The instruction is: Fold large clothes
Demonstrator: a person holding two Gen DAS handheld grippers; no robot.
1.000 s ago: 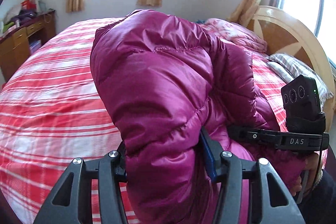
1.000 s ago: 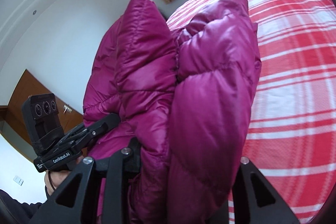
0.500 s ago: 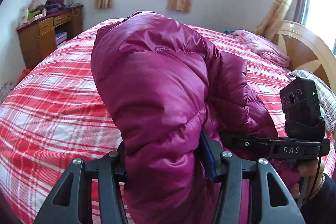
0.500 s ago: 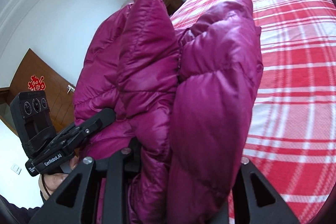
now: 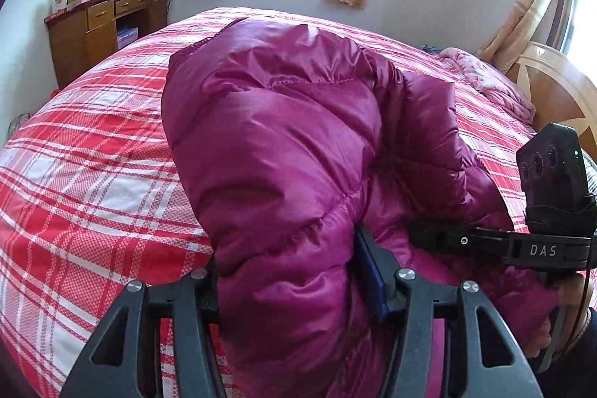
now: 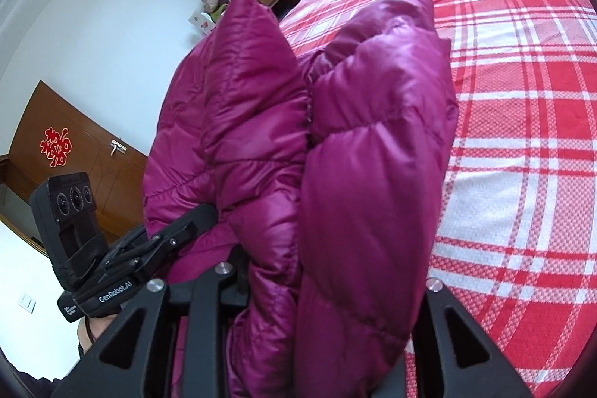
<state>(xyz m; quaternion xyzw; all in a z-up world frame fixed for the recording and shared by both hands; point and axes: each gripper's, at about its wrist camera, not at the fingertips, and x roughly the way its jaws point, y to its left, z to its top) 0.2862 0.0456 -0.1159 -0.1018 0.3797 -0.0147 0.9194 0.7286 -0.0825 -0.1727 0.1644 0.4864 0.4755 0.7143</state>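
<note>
A magenta puffer jacket point(image 5: 283, 144) is bunched in a thick folded bundle and held above the bed. My left gripper point(image 5: 287, 271) is shut on one side of the bundle; the jacket bulges between its fingers and hides the tips. My right gripper point(image 6: 328, 271) is shut on the other side of the same jacket point(image 6: 335, 144), its tips buried in the padding. The right gripper also shows at the right of the left wrist view point(image 5: 440, 237), and the left gripper at the left of the right wrist view point(image 6: 186, 230). Both hold the jacket close together.
A bed with a red and white plaid sheet point(image 5: 86, 174) lies under the jacket. A pink blanket point(image 5: 488, 80) and a wooden headboard point(image 5: 552, 92) are at the right. A wooden cabinet point(image 5: 97, 28) with clutter stands by the far wall. A wooden door point(image 6: 74, 151) is at the left.
Both grippers have tilted downward with the jacket still held, so more of the bed, the cabinet and the door shows. The grips have not changed.
</note>
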